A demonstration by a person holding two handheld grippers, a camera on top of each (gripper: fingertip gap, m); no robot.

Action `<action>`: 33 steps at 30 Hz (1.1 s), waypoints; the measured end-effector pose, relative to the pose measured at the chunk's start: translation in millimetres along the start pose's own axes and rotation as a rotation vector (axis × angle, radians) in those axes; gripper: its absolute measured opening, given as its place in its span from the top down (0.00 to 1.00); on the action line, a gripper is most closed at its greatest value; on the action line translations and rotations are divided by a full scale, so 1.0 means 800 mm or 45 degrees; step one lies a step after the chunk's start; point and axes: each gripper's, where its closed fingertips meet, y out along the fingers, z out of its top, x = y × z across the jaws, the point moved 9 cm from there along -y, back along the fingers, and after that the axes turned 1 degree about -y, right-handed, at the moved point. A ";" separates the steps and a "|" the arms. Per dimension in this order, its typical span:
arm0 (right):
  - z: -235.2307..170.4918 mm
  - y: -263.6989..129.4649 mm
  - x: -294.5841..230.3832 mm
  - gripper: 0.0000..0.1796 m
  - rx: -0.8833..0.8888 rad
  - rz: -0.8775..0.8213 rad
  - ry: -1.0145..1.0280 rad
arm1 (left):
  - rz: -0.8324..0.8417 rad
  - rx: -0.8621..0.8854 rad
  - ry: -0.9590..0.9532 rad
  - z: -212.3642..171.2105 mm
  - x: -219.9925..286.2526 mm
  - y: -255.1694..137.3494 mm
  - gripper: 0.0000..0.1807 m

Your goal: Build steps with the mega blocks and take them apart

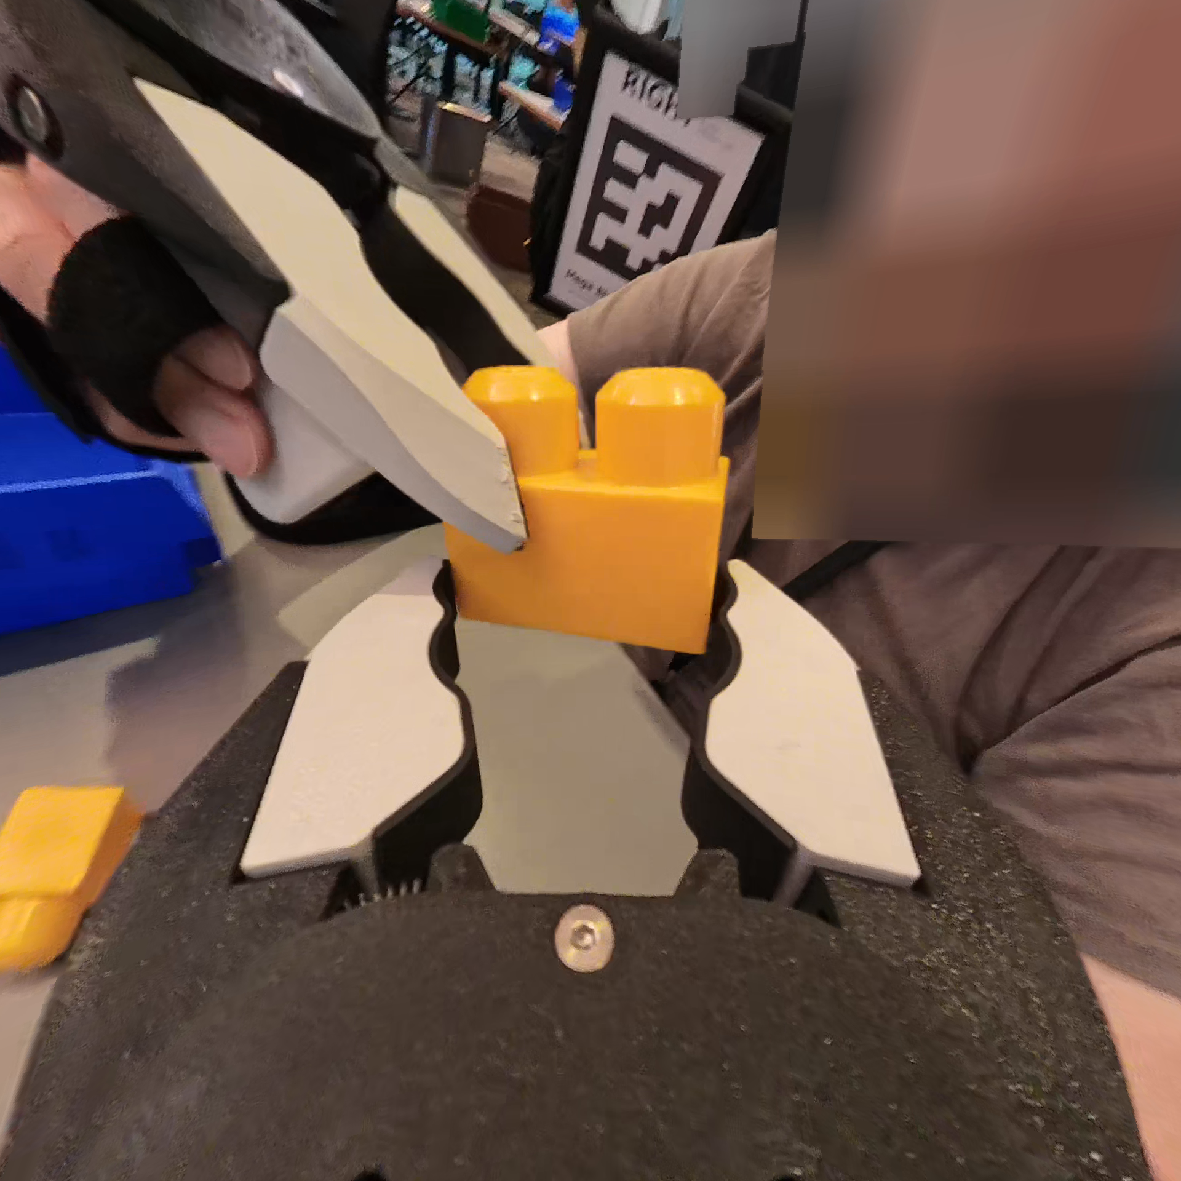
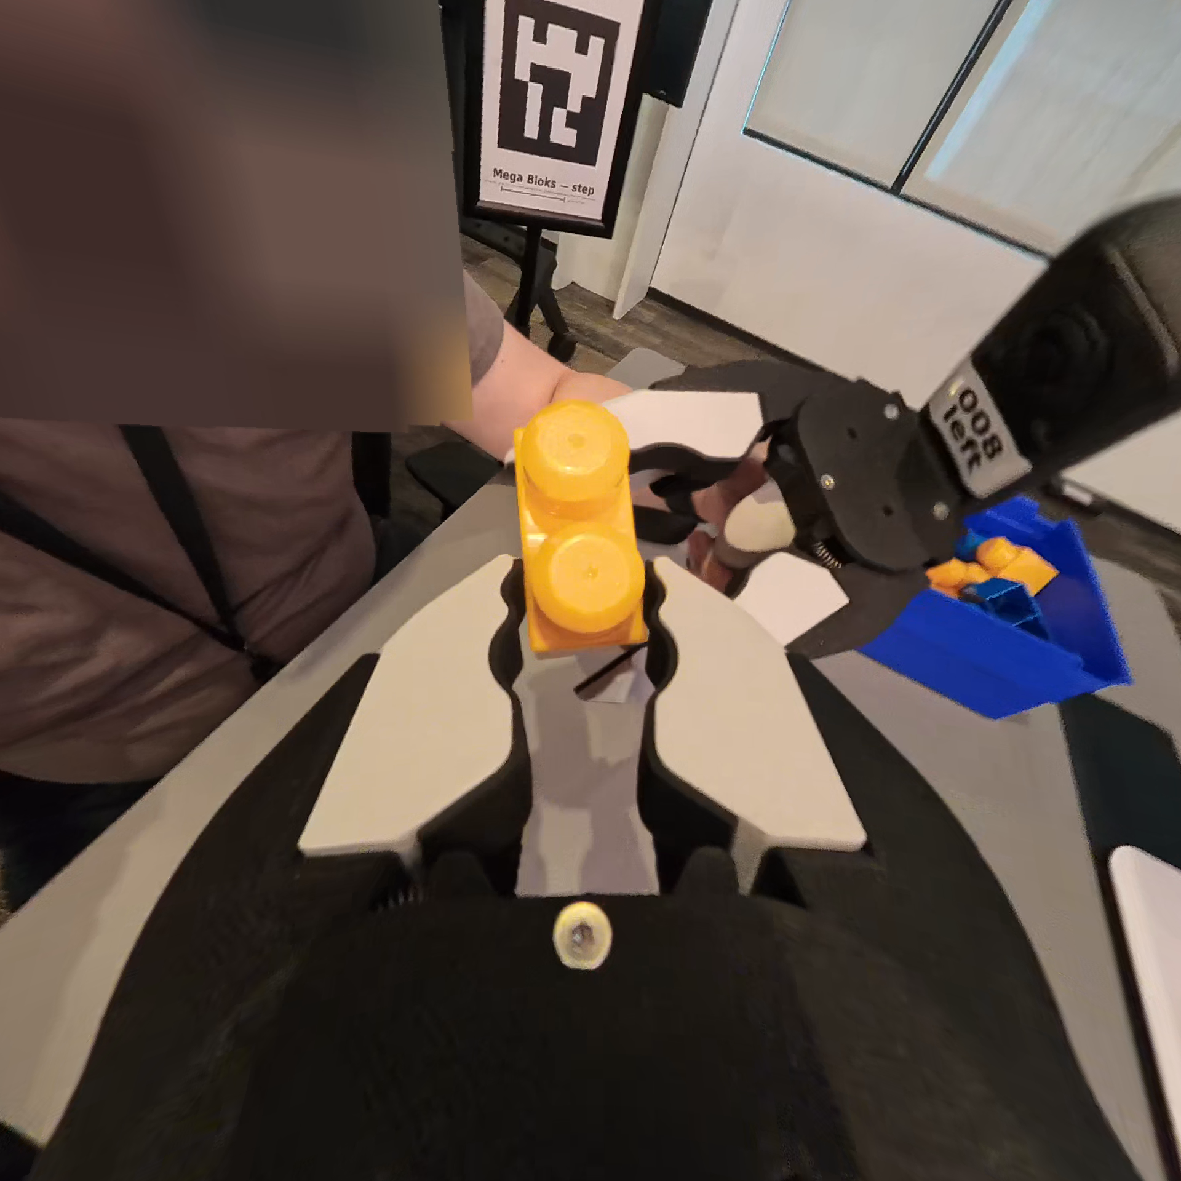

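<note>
Gripping from both sides, we had one orange two-stud block (image 1: 594,549) held up off the grey table (image 1: 128,690), sharing it between the two tools. Our left gripper (image 1: 585,588) was closed on the block's two short ends, its fingertips pressed against the lower body with the studs pointing up. Our right gripper (image 2: 583,594) came in from above at a slant in the left wrist view, one pale finger (image 1: 409,441) lying across the block's near face beside a stud; in its own view its fingers were narrowed onto the block's long sides at the nearer stud, and we looked straight down on both stud tops.

A second orange block (image 1: 57,863) lay on the table at the lower left of the left wrist view, well apart from the held one. A blue bin (image 2: 1022,645) stood on the table behind our left gripper, with orange and blue blocks (image 2: 997,569) piled inside it. A black-and-white marker sign (image 2: 556,108) stood on a stand beyond the table.
</note>
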 end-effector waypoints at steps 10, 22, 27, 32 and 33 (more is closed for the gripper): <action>-0.007 -0.025 0.029 0.80 -0.076 -0.300 0.224 | 0.613 0.011 0.074 -0.006 -0.014 -0.038 0.56; -0.007 -0.055 0.039 0.80 -0.137 -0.558 0.283 | 1.198 0.245 0.536 -0.009 0.001 -0.045 0.73; -0.009 -0.043 0.038 0.80 -0.217 -0.553 0.237 | 1.152 0.233 0.487 -0.009 -0.002 -0.036 0.75; -0.010 -0.035 0.037 0.80 -0.260 -0.543 0.206 | 1.133 0.243 0.447 -0.008 -0.002 -0.035 0.79; -0.010 -0.033 0.037 0.80 -0.265 -0.543 0.205 | 1.135 0.242 0.445 -0.008 -0.002 -0.035 0.79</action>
